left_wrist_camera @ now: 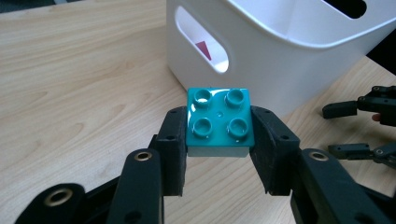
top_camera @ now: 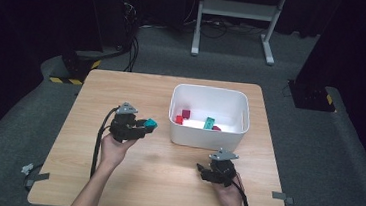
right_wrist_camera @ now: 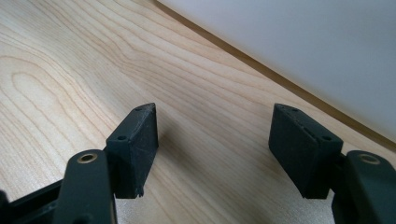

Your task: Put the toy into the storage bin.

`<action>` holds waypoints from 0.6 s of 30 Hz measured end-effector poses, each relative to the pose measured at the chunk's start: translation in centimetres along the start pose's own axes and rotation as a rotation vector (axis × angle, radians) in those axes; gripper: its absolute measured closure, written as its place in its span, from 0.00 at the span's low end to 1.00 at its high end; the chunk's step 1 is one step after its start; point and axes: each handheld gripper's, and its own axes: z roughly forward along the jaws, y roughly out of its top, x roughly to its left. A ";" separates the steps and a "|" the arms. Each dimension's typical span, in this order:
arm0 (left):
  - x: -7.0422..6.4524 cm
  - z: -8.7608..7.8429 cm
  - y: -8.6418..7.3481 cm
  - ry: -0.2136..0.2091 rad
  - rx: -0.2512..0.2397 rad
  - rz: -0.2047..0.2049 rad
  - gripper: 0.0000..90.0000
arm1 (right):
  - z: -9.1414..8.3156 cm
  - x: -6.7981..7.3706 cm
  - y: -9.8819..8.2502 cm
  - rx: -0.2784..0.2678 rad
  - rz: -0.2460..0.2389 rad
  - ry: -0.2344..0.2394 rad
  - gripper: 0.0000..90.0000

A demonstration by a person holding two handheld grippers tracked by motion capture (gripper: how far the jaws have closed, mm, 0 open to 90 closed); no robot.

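Teal brick (left_wrist_camera: 219, 116), a square four-stud plastic block, sits clamped between the two black pads of the left gripper (left_wrist_camera: 219, 140), at the centre of the left gripper view and left of centre in the high view (top_camera: 150, 124), raised off the table (top_camera: 114, 177). It looks light, rigid and glossy, so its smooth flat sides are the right faces to pinch, as they are now; a slack grip might let it slip. Just beyond it stands the white bin (top_camera: 207, 138), right of centre in the high view, holding two red blocks (top_camera: 183, 116), a green block (top_camera: 209, 123) and another reddish piece. The right gripper (right_wrist_camera: 212, 140) rests low near the bin's wall, jaws spread apart and empty.
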 end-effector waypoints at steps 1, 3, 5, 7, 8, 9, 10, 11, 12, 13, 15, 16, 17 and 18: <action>0.0 -0.1 0.2 -0.004 -0.001 0.000 0.65 | 0.0 0.0 0.0 0.000 0.000 0.000 0.37; -0.1 -0.2 0.7 -0.007 -0.003 0.002 0.65 | 0.0 0.0 0.0 -0.001 -0.001 0.000 0.37; -0.2 -0.3 1.1 -0.009 -0.006 0.005 0.65 | 0.0 0.0 0.0 0.001 0.002 0.000 0.37; -0.3 -0.4 1.5 -0.015 -0.010 0.007 0.65 | 0.0 0.0 0.0 0.001 0.002 0.001 0.37; -0.4 -0.5 1.7 -0.017 -0.013 0.006 0.65 | 0.0 0.0 0.0 0.002 0.002 0.001 0.37; -0.4 -0.5 2.0 -0.018 -0.014 0.011 0.65 | 0.0 0.0 0.0 0.002 0.002 0.000 0.37; -0.4 -0.5 2.2 -0.021 -0.016 0.011 0.65 | 0.0 0.0 0.0 0.002 0.002 0.000 0.37; -0.4 -0.6 2.4 -0.022 -0.018 0.012 0.65 | 0.0 0.0 0.0 0.002 0.002 0.000 0.37; -0.5 -0.6 2.6 -0.027 -0.021 0.013 0.65 | 0.0 0.0 0.0 0.002 0.002 0.000 0.37; -0.5 -0.7 2.9 -0.028 -0.019 0.016 0.65 | 0.0 0.0 0.0 0.002 0.002 0.000 0.37; -0.7 -0.7 3.4 -0.025 -0.012 0.027 0.65 | 0.0 0.0 0.0 0.002 0.002 0.000 0.37; -0.7 -0.7 3.7 -0.025 -0.015 0.028 0.65 | 0.0 0.0 0.0 0.002 0.001 0.000 0.37; -0.8 -0.8 3.9 -0.032 -0.021 0.025 0.65 | 0.0 0.0 0.0 0.002 0.002 0.000 0.37; -0.8 -0.8 4.2 -0.037 -0.027 0.025 0.65 | 0.0 0.0 0.0 0.002 0.002 0.000 0.37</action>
